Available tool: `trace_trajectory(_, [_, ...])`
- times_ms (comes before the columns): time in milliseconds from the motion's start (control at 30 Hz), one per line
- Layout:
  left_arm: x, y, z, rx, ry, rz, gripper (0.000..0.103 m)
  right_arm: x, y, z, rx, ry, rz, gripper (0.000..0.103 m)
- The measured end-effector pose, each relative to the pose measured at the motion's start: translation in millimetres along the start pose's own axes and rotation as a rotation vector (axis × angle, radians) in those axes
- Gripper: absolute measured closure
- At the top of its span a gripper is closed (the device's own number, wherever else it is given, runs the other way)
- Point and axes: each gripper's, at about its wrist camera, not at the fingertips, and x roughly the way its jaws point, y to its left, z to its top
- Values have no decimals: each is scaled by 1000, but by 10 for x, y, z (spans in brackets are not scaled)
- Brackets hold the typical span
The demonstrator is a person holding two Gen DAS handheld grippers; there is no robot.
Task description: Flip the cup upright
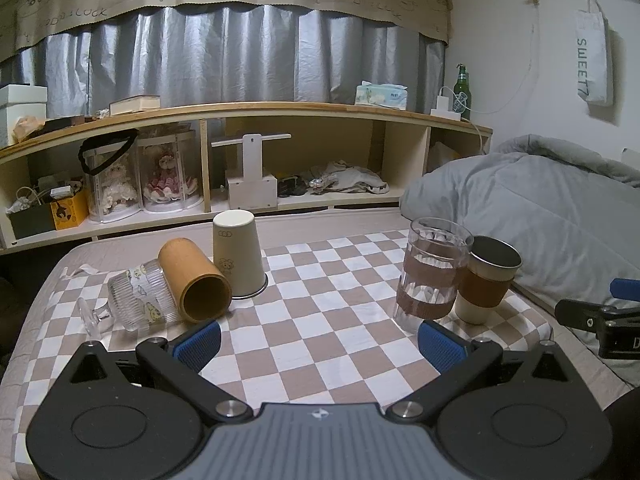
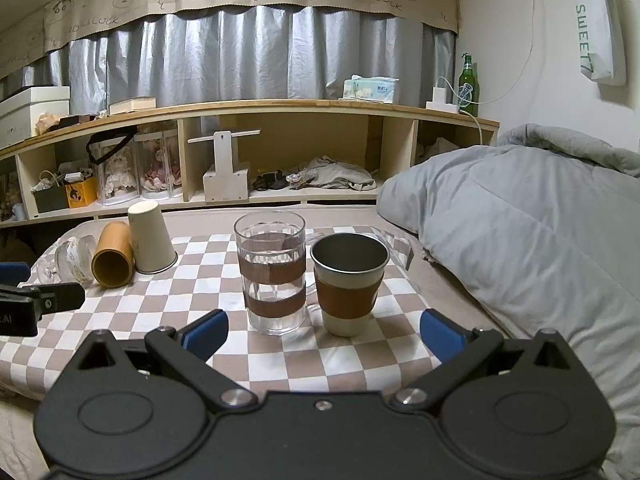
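Note:
On the checked cloth [image 1: 320, 320] a cream cup [image 1: 238, 254] stands upside down at the left. Beside it an orange tube cup [image 1: 194, 280] and a ribbed glass goblet [image 1: 138, 300] lie on their sides. At the right a clear glass with brown bands [image 1: 430, 274] and a cream cup with a brown sleeve [image 1: 486, 284] stand upright. My left gripper [image 1: 320, 344] is open and empty, near the cloth's front. My right gripper [image 2: 324, 334] is open and empty, just in front of the glass [image 2: 272, 272] and sleeved cup [image 2: 348, 284]. The cream cup [image 2: 150, 242], tube [image 2: 114, 254] and goblet [image 2: 74, 258] show far left.
A grey duvet [image 1: 540, 220] lies heaped at the right of the bed. A wooden shelf unit [image 1: 248, 112] with boxes, dolls, a tissue box and a green bottle [image 1: 462, 90] runs along the back under grey curtains. The other gripper shows at each view's edge [image 1: 600, 320].

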Motion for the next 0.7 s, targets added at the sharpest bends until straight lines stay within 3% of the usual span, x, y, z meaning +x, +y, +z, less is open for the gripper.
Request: trace_trajectory(700, [-9,36,-6,-4,5,0,0,13,9,-26,-6,1,3,0])
